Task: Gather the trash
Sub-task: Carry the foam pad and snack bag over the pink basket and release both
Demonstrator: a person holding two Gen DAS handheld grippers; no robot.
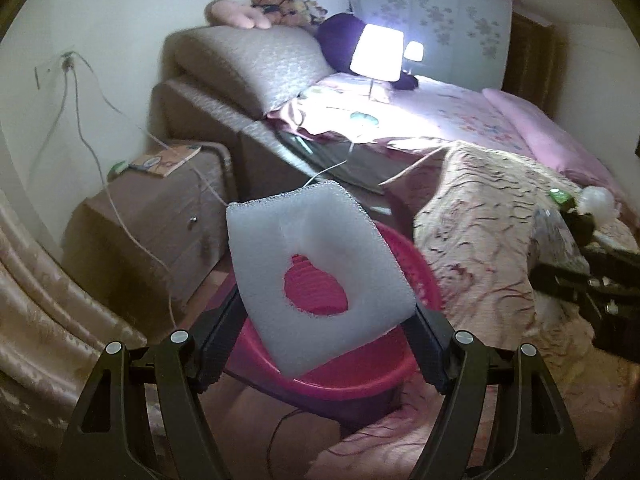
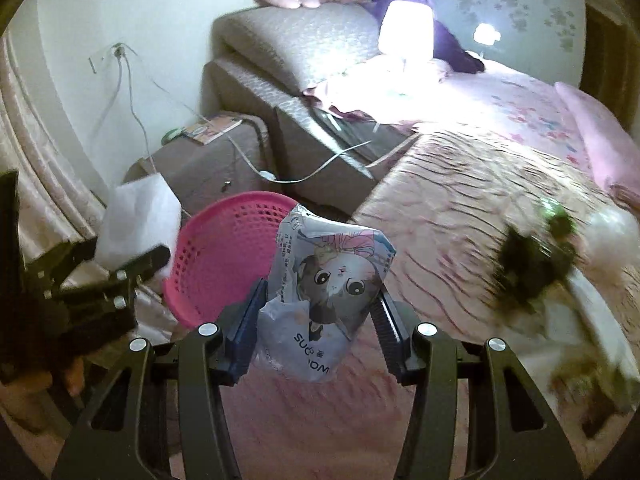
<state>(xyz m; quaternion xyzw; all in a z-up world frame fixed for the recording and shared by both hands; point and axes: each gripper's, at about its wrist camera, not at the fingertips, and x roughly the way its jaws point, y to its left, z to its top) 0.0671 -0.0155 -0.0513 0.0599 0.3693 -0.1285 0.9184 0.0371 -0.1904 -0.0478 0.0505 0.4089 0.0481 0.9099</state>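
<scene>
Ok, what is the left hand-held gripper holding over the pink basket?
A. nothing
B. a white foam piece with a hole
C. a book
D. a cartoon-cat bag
B: the left hand-held gripper clamps the white foam piece, its hole showing the pink basket beneath.

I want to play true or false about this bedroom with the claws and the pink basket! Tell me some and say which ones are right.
1. The left claw holds a white foam piece with a hole in it. True.
2. The basket is blue. False: it is pink.
3. The right claw holds a crumpled bag with a cartoon cat on it. True.
4. The foam piece already lies inside the basket. False: it is held in the claw, above the basket.
5. The lamp on the bed is switched off. False: it glows brightly.
6. A book lies on the nightstand. True.
</scene>
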